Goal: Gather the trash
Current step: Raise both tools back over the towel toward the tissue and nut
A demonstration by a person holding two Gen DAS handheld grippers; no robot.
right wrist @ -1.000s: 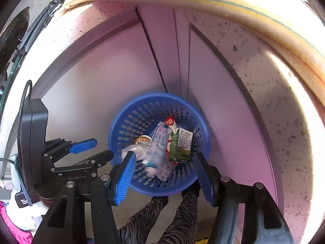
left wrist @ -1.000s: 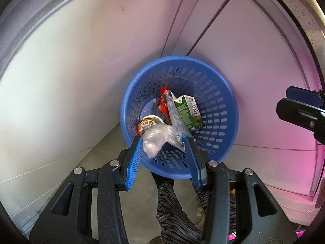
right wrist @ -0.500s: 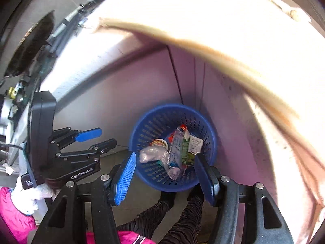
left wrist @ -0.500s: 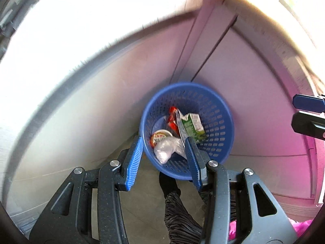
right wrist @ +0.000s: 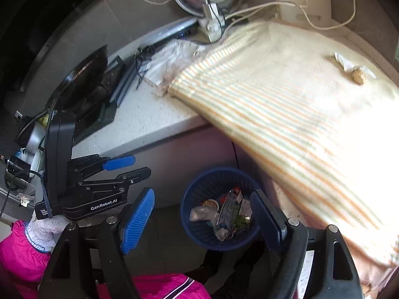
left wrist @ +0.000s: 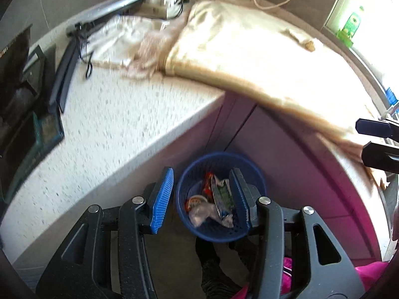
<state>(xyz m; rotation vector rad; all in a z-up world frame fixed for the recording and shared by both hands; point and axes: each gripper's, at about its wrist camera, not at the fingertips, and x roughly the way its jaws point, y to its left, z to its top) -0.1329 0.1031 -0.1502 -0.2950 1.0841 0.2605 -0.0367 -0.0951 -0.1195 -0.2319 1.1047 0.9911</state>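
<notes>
1. Blue basket (left wrist: 222,231) sits on the floor below the worktop (left wrist: 119,134), in the corner where two pinkish cabinet panels meet.
2. Inside the basket: a clear plastic bag (right wrist: 202,211), a green/white carton (right wrist: 232,211), a red wrapper (left wrist: 208,184) & a round lidded cup (left wrist: 195,201). All lie loose at the bottom, touching each other.
3. Left gripper (left wrist: 202,199) hangs above the basket, pointing steeply down. Jaws apart, just been opening a little; nothing between them, the basket only shows through the gap far below.
4. Right gripper (right wrist: 204,219) also over the basket, tilted down. Jaws wide apart, just been opening; nothing gripped, trash seen well beneath.
5. In the right wrist view the left gripper (right wrist: 124,167) shows side-on at left, held by a white-gloved hand (right wrist: 45,229) w/ a pink sleeve (right wrist: 20,254).
6. Worktop is speckled white stone. A striped cream cloth (right wrist: 286,114) covers its right part & hangs over the edge.
7. A crumpled scrap w/ a small tan lump (right wrist: 357,74) lies on the cloth near its far right, well apart from the basket.
8. Left end of worktop: dark flat items, blurred, cannot tell what. At the back: a white plug block w/ cables (right wrist: 212,22).
</notes>
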